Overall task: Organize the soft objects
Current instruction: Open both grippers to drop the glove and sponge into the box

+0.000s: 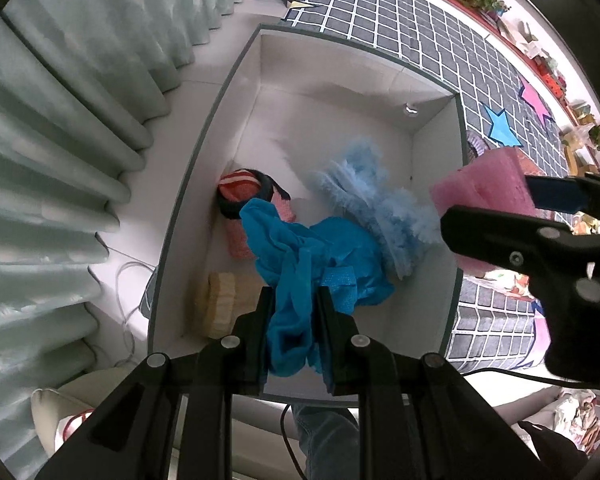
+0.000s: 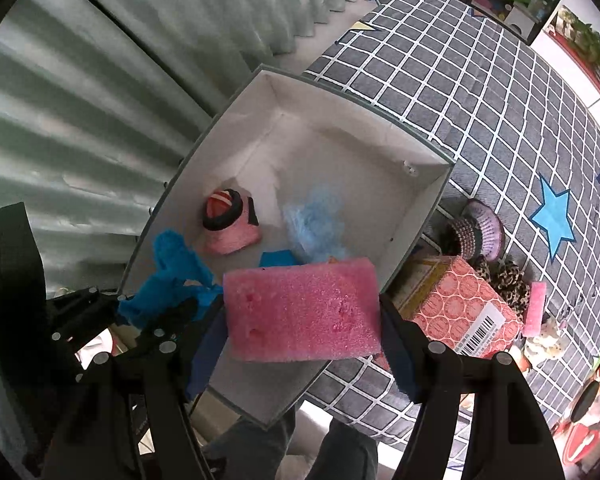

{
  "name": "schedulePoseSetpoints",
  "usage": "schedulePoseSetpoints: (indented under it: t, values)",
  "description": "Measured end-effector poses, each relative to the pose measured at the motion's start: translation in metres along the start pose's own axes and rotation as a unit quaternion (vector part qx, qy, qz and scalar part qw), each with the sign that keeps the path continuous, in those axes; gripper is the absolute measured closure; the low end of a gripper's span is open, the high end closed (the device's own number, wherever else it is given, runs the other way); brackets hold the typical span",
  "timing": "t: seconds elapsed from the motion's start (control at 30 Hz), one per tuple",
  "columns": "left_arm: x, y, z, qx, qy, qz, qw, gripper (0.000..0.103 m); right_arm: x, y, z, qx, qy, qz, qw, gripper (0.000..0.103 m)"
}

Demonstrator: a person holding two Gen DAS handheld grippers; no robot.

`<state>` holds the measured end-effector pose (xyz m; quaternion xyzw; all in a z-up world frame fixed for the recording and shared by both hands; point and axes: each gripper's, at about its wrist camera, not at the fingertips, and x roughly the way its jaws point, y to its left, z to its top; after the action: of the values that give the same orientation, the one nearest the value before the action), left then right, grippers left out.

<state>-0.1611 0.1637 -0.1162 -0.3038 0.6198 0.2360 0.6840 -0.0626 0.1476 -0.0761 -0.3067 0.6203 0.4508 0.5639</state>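
Note:
My left gripper (image 1: 294, 312) is shut on a bright blue cloth (image 1: 316, 256) that hangs into a white box (image 1: 340, 64); the cloth also shows in the right wrist view (image 2: 172, 276). My right gripper (image 2: 302, 320) is shut on a pink sponge block (image 2: 302, 310), held above the box's near right corner; the sponge shows in the left wrist view (image 1: 484, 192). In the box lie a fluffy light-blue item (image 1: 376, 204), a pink and red knitted item with a black band (image 1: 252, 204) and a tan sponge (image 1: 220, 308).
The box (image 2: 340, 152) stands on a grey grid-pattern mat (image 2: 480, 92) with star shapes, beside pale curtains (image 1: 60, 140). Right of the box lie an orange patterned carton (image 2: 456, 308), a purple hairbrush (image 2: 480, 232), a leopard-print item (image 2: 508, 280) and a small pink sponge (image 2: 536, 308).

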Motion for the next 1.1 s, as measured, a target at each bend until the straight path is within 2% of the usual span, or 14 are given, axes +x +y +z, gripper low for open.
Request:
schedulePoseSetpoints:
  t: [0.37, 0.43, 0.5, 0.53, 0.6, 0.67, 0.7, 0.77, 0.87, 0.97, 1.03, 1.1]
  values:
    - [0.0, -0.002, 0.003, -0.004, -0.002, 0.003, 1.0, 0.079, 0.004, 0.0, 0.008, 0.0, 0.001, 0.006, 1.0, 0.031]
    - [-0.001, -0.003, 0.005, -0.002, -0.006, 0.004, 1.0, 0.073, 0.002, 0.0, 0.01, 0.0, -0.002, 0.008, 1.0, 0.031]
    - [-0.003, -0.004, 0.005, -0.002, -0.011, 0.008, 0.9999, 0.055, 0.001, 0.0, 0.011, 0.0, -0.005, 0.009, 1.0, 0.031]
    - [-0.004, -0.004, 0.005, -0.002, -0.013, 0.011, 0.9999, 0.051, 0.001, 0.0, 0.012, 0.0, -0.005, 0.009, 1.0, 0.031]
    - [-0.004, -0.005, 0.005, -0.002, -0.013, 0.013, 0.9998, 0.031, 0.0, -0.001, 0.012, -0.001, -0.007, 0.013, 1.0, 0.03]
    - [-0.006, -0.005, 0.004, -0.005, -0.018, 0.012, 0.9998, 0.021, 0.0, -0.001, 0.012, -0.003, -0.007, 0.014, 1.0, 0.029]
    - [-0.007, -0.005, 0.004, -0.005, -0.022, 0.014, 0.9997, 0.021, -0.001, -0.002, 0.012, -0.004, -0.008, 0.015, 1.0, 0.029]
    - [-0.007, -0.006, 0.004, -0.006, -0.023, 0.016, 0.9996, 0.018, -0.002, -0.002, 0.012, -0.004, -0.012, 0.014, 1.0, 0.008]
    - [-0.006, -0.005, 0.004, -0.012, -0.023, 0.019, 0.9995, 0.0, -0.005, -0.006, 0.01, 0.001, -0.021, 0.017, 1.0, 0.007]
    - [-0.007, -0.005, 0.005, -0.019, -0.025, 0.025, 0.9992, 0.0, -0.007, -0.01, 0.009, 0.008, -0.026, 0.02, 0.999, 0.007]
    - [-0.006, -0.004, 0.006, -0.026, -0.021, 0.027, 0.9991, 0.0, -0.009, -0.013, 0.008, 0.011, -0.029, 0.019, 0.999, 0.0]
    - [-0.006, -0.003, 0.006, -0.032, -0.019, 0.026, 0.999, 0.0, -0.011, -0.017, 0.006, 0.015, -0.033, 0.019, 0.999, 0.0]
